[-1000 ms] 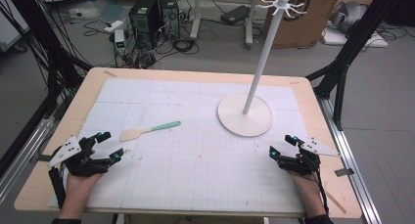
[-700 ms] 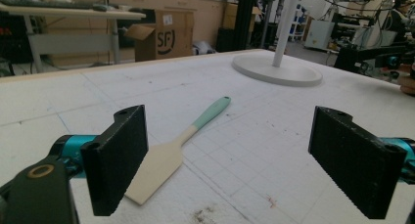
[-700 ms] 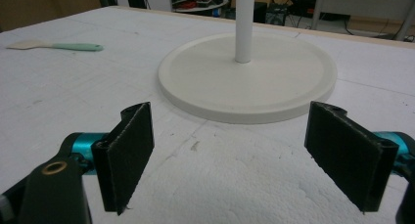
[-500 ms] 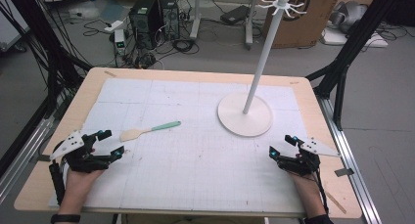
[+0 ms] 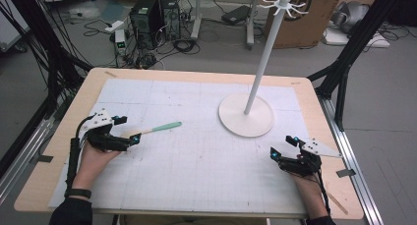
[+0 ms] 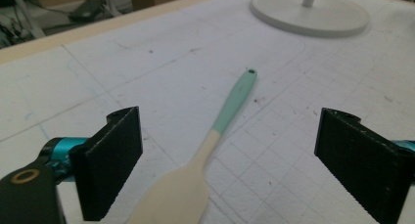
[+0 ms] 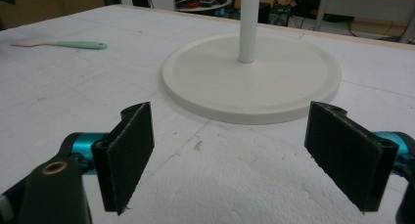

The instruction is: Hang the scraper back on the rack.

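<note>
A small spatula (image 5: 156, 128) with a mint-green handle and a cream blade lies flat on the white gridded mat (image 5: 196, 156), left of centre. My left gripper (image 5: 127, 130) is open at the spatula's blade end. In the left gripper view the cream blade (image 6: 176, 194) lies between the two wide-apart jaws, and the handle (image 6: 234, 100) points away toward the stand. My right gripper (image 5: 284, 147) is open near the front right of the mat, with nothing between its jaws. It faces the white stand's round base (image 7: 252, 77), and the spatula (image 7: 61, 44) shows far off to the left.
A tall white pole stand (image 5: 265, 53) with hooks at its top rises from a round base (image 5: 246, 121) right of centre. The wooden table edge (image 5: 196, 74) frames the mat. Computers, cables and a cardboard box sit on the floor beyond.
My left gripper has moved forward and right to the spatula's blade end. The right gripper has stayed put.
</note>
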A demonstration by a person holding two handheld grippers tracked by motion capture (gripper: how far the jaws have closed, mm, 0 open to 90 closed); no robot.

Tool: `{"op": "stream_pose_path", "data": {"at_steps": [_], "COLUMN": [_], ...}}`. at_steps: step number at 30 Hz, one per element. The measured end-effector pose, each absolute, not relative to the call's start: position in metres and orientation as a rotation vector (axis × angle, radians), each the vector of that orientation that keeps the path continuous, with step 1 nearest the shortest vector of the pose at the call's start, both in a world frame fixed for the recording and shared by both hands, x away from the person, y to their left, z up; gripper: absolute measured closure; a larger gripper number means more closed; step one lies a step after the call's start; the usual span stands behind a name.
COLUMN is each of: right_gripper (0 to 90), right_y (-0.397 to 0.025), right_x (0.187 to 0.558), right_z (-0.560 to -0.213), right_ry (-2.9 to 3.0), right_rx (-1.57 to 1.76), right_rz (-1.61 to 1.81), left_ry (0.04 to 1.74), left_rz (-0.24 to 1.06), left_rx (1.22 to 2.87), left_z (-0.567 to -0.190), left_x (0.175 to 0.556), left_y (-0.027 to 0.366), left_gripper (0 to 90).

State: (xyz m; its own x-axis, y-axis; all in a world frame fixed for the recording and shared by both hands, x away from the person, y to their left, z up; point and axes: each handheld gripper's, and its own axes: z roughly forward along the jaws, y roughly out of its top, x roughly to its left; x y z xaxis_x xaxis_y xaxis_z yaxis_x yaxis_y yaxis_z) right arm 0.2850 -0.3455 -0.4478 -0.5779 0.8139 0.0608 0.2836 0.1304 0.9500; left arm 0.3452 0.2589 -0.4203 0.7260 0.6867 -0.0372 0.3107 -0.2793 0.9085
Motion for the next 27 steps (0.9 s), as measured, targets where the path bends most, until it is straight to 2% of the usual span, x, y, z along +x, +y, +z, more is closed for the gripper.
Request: {"op": "stream_pose_path", "data": {"at_steps": [11,15,16,19,20,21,22,24,27], "right_gripper": [18.1,18.1,18.1,18.1,18.1,18.1,18.1,18.1,18.1], "right_y": [-0.345,-0.345,-0.345,-0.345,-0.345,-0.345,-0.345,-0.345,-0.345], "right_x": [0.285,0.285,0.285,0.285,0.285,0.285,0.285,0.285,0.285], "right_z": [-0.448,-0.448,-0.448,-0.448,-0.448,-0.448,-0.448,-0.448,-0.448], "right_ry": [1.934,1.934,1.934,1.932,1.932,1.934,1.934,1.934,1.934], "right_rx": [1.050,1.050,1.050,1.045,1.045,1.049,1.049,1.048,1.048], "right_rz": [1.455,1.456,1.456,1.456,1.456,1.458,1.458,1.459,1.459], "left_ry": [0.737,0.741,0.737,0.735,0.737,0.741,0.739,0.736,0.742], "left_rz": [0.349,0.336,0.336,0.335,0.330,0.331,0.333,0.326,0.320], "left_rx": [2.065,2.105,2.118,2.146,2.155,2.164,2.178,2.198,2.199], "left_z": [-0.427,-0.433,-0.434,-0.438,-0.439,-0.440,-0.442,-0.444,-0.444], "left_x": [0.389,0.398,0.399,0.399,0.400,0.400,0.400,0.401,0.402], "left_y": [0.231,0.227,0.227,0.226,0.226,0.225,0.226,0.226,0.228], "left_gripper": [18.1,30.0,30.0,40.8,40.8,47.3,47.3,55.8,60.6]}}
